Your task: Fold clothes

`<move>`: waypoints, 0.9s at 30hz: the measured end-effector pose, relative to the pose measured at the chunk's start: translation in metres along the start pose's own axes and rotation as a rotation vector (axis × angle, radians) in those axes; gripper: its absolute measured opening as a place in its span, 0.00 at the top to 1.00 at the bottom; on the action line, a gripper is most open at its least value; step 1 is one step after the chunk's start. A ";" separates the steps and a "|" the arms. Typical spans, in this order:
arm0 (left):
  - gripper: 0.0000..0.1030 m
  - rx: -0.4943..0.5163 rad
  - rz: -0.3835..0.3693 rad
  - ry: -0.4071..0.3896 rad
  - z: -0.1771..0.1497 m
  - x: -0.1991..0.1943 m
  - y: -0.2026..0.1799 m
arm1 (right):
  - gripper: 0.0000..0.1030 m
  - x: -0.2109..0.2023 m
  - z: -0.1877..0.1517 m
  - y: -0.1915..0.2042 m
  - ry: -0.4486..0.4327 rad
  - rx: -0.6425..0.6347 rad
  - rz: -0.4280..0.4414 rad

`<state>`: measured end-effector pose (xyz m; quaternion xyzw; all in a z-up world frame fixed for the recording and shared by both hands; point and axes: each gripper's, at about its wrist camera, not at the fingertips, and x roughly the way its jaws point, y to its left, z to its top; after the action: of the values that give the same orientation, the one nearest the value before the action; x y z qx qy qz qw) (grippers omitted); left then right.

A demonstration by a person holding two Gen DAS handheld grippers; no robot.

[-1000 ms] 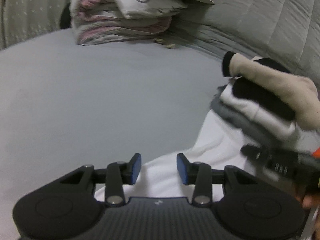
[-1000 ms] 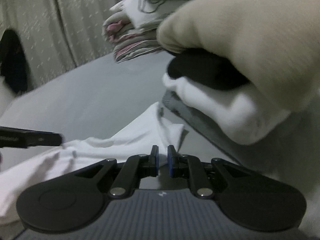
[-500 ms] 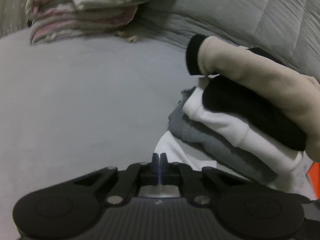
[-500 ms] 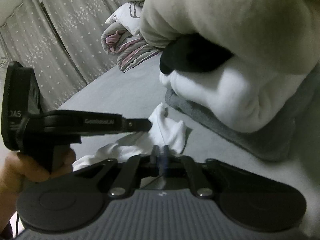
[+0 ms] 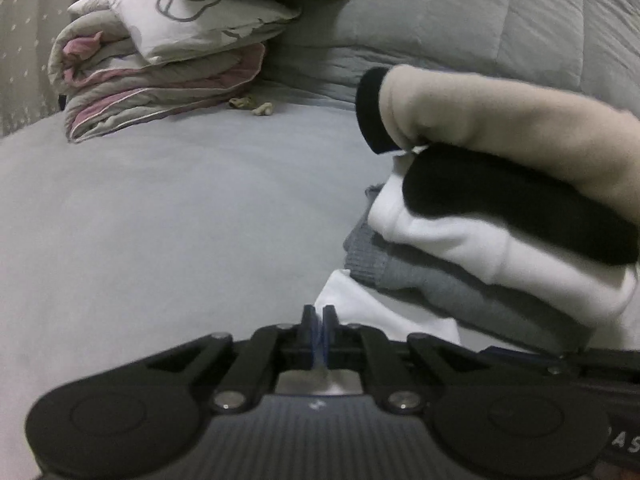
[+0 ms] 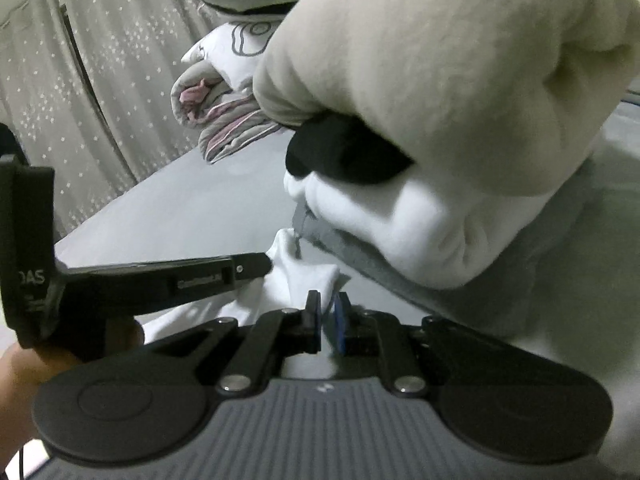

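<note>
While pinched between blue pads on the left gripper, white garment seen lying on grey bedsheet, its near edge drawn up between jaws closed almost to touching; same white garment caught by right gripper, jaws closed down to a narrow slit with what appears to be a fold of white cloth in it, though blur there leaves the grip not quite certain; left gripper visible from the right wrist view as a black tool reaching in from the left, its tip against the white cloth, held by a hand at the lower left edge; just beyond the garment, touching or overlapping its far corner, a stack of folded clothes: grey knit at the bottom, white above it, black next, beige on top; same stack looming large and close in the right wrist view, directly above and behind the closed jaws; farther back on the bed, folded quilts in grey, white and pink, with a small crumpled scrap beside them; grey quilted bedcover rising behind; pale dotted curtains hanging at the left.
</note>
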<state>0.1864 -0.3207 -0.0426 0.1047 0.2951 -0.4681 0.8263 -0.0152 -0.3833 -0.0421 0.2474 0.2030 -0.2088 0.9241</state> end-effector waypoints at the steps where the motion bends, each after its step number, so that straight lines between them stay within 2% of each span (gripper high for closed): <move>1: 0.87 -0.011 0.006 -0.004 -0.001 -0.006 0.001 | 0.87 0.001 0.000 0.000 0.001 0.005 0.000; 4: 0.82 -0.043 0.022 -0.014 -0.005 -0.022 0.005 | 0.86 0.006 0.001 -0.001 0.011 0.020 0.007; 10: 0.74 -0.113 0.064 -0.040 -0.014 -0.058 0.013 | 0.77 0.004 0.002 -0.001 0.014 0.010 0.019; 17: 0.61 -0.198 0.161 -0.065 -0.042 -0.119 0.008 | 0.61 0.005 0.004 0.011 0.018 -0.046 0.020; 23: 0.55 -0.278 0.259 -0.069 -0.066 -0.186 0.020 | 0.60 0.002 0.010 0.021 0.042 -0.062 0.006; 27: 0.54 -0.312 0.347 -0.075 -0.083 -0.234 0.038 | 0.59 -0.010 0.014 0.039 0.060 -0.063 0.035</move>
<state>0.0945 -0.0961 0.0238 0.0073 0.3104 -0.2713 0.9111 -0.0012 -0.3569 -0.0118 0.2279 0.2329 -0.1784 0.9284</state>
